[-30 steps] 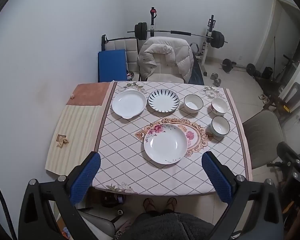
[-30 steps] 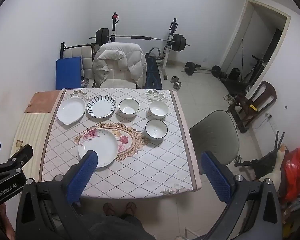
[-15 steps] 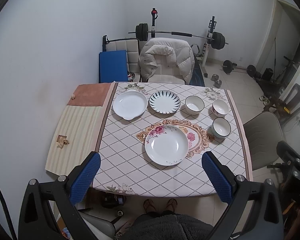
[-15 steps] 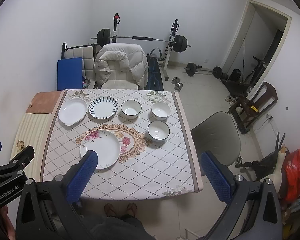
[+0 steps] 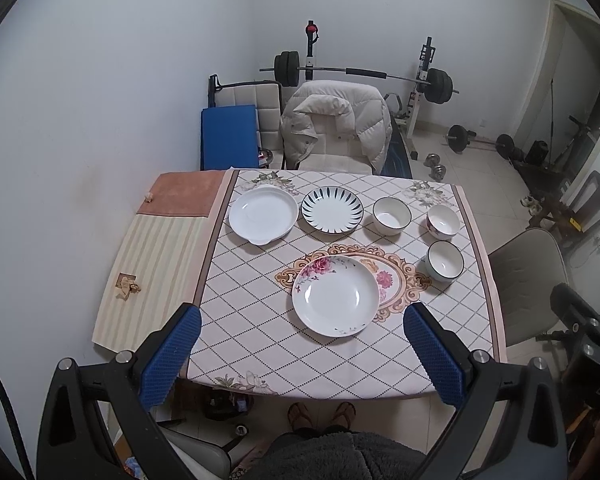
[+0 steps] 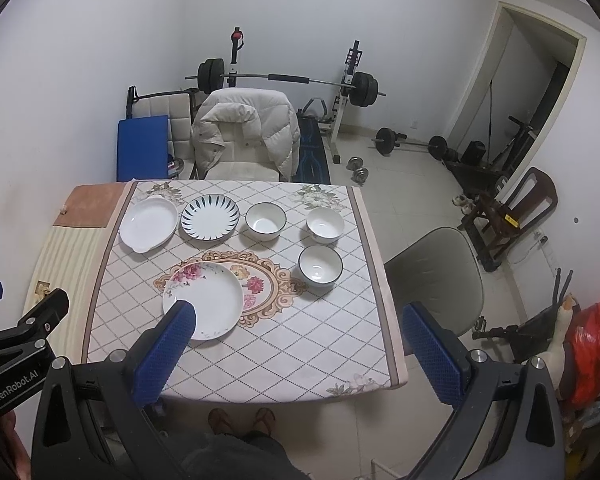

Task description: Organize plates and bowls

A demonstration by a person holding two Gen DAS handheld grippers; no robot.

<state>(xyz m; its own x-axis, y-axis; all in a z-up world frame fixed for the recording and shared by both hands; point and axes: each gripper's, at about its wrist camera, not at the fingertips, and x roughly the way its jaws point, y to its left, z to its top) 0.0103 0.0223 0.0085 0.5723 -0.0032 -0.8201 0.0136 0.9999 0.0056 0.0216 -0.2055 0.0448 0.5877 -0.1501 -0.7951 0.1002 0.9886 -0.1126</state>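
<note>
Above a patterned tabletop [image 5: 260, 320], both the left gripper [image 5: 300, 344] and right gripper [image 6: 296, 344] are hovering with fingers spread and empty, three plates [image 5: 335, 295] and three bowls [image 5: 445, 260] lying apart beyond them.

left gripper [image 5: 300, 344], black frame with blue textured pads, hung high, pointed forward and down; jaws spread wide, nothing between them. left pad [image 5: 170, 354] and right pad [image 5: 434, 354] both bare. right gripper [image 6: 300, 344], same black frame and blue pads, held at similar height, jaws equally wide apart, empty. the two grippers were side by side, apart. person's sandalled feet [image 5: 322, 416] stood below; dark fleece sleeve or torso [image 5: 340, 456] showed at bottom edge.
</note>
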